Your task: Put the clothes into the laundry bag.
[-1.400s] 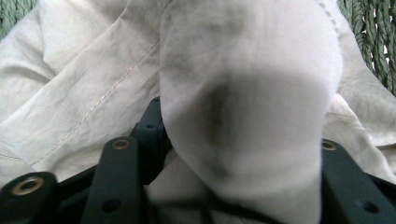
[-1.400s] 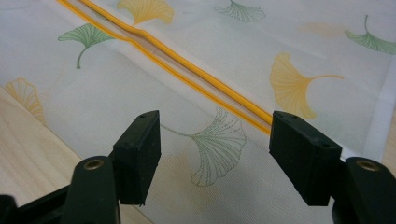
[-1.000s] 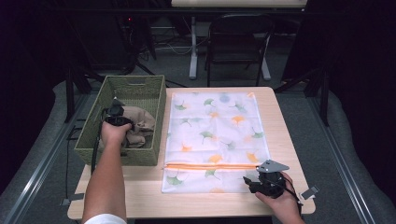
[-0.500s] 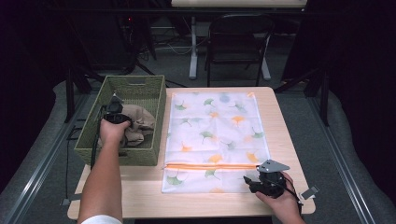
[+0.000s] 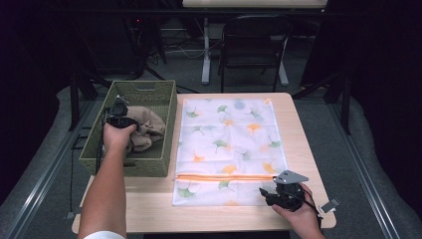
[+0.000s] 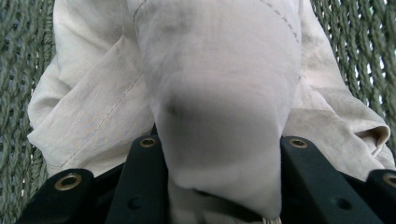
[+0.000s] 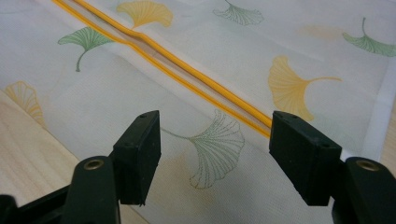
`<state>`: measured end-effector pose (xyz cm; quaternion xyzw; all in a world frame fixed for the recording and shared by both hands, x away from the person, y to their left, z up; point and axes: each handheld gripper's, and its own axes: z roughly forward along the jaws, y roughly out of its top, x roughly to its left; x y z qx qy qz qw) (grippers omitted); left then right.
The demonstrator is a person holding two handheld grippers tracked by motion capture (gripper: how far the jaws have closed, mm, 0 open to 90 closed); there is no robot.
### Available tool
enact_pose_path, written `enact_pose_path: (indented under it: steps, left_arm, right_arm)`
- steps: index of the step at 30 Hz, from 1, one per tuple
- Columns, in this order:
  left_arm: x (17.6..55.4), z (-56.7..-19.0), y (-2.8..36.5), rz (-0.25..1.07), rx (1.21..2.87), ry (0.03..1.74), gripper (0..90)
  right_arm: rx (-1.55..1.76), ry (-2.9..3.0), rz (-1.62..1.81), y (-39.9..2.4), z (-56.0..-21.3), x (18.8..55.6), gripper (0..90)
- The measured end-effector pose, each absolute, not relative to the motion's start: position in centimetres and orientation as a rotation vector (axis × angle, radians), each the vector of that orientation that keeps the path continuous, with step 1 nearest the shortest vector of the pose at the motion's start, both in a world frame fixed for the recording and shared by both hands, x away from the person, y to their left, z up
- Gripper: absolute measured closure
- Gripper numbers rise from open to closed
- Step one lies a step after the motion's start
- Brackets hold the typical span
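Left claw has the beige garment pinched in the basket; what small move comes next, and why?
Probably lift a little higher. The left claw is shut on the beige garment, but most of the cloth lies inside the green woven basket. It must clear the rim before crossing to the zippered mesh bag, where the right claw waits open by the orange zipper.

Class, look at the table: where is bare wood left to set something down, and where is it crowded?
Bare wood: the front strip of the table below the green basket, and a narrow right margin beside the leaf-print bag. Crowded: the basket, holding the beige cloth.
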<state>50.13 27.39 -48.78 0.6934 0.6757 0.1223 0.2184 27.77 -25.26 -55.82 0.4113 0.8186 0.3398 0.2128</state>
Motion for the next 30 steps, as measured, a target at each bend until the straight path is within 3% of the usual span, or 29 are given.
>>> enact_pose_path:
  steps: [30]
  left_arm:
    - [49.0, -45.6, 28.7, 0.407, 1.863, 1.853, 65.8]
  right_arm:
    - [1.145, 2.271, 0.949, -25.1, -55.9, 27.8, 33.8]
